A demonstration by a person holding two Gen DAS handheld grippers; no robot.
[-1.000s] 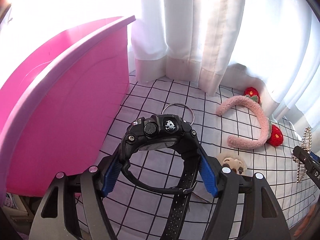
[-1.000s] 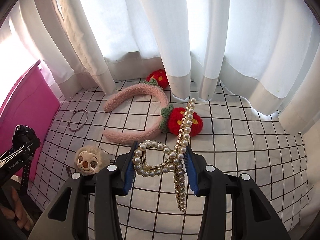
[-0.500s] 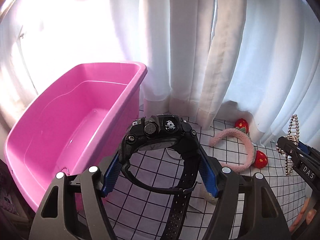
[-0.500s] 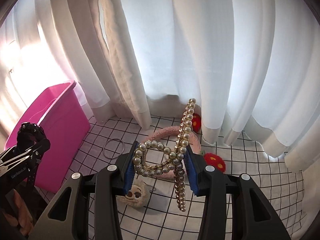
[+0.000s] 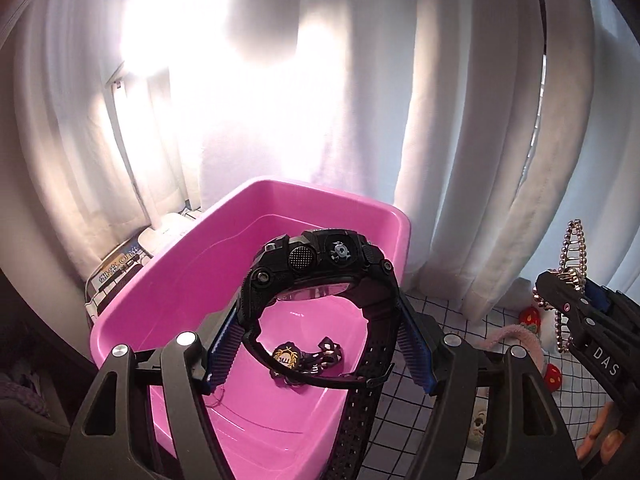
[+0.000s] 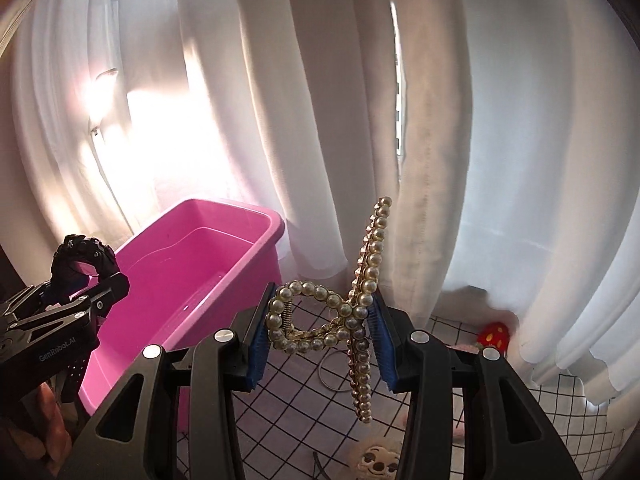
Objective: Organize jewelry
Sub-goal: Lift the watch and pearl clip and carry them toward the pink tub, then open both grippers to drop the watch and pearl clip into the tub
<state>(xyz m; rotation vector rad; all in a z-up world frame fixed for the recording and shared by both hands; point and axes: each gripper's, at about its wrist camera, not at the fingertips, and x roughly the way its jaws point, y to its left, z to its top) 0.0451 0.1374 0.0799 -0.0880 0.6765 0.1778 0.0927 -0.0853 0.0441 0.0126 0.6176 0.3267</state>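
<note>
**Watch over pink tub, pearl clip waiting**

White curtains (image 6: 500, 160) fill the background. The pink plastic tub (image 5: 256, 420) sits at the left edge of a grid-patterned cloth (image 5: 424, 412); whether a bench or a bed lies under the cloth cannot be told. Tub contents: one small dark accessory with a yellow-haired cartoon face (image 5: 304, 360) on the floor, otherwise bare pink bottom.

Left gripper (image 5: 320, 344): fingers clamped on the strap of a black digital watch (image 5: 320, 276), case uppermost, held above the tub interior. Right gripper (image 6: 318, 336): fingers clamped on a pearl hair claw clip (image 6: 352, 308), above the cloth, just beside the tub's near corner.

Judgement: step in hand is dropping the watch. Lower it close to the floor before parting the fingers; release clear of the item already inside, strap tail inside the rim. Keep the right gripper off until the left clears.

Still on the cloth: pink strawberry headband (image 5: 516, 336), metal ring (image 6: 334, 376), small plush face charm (image 6: 376, 456).
</note>
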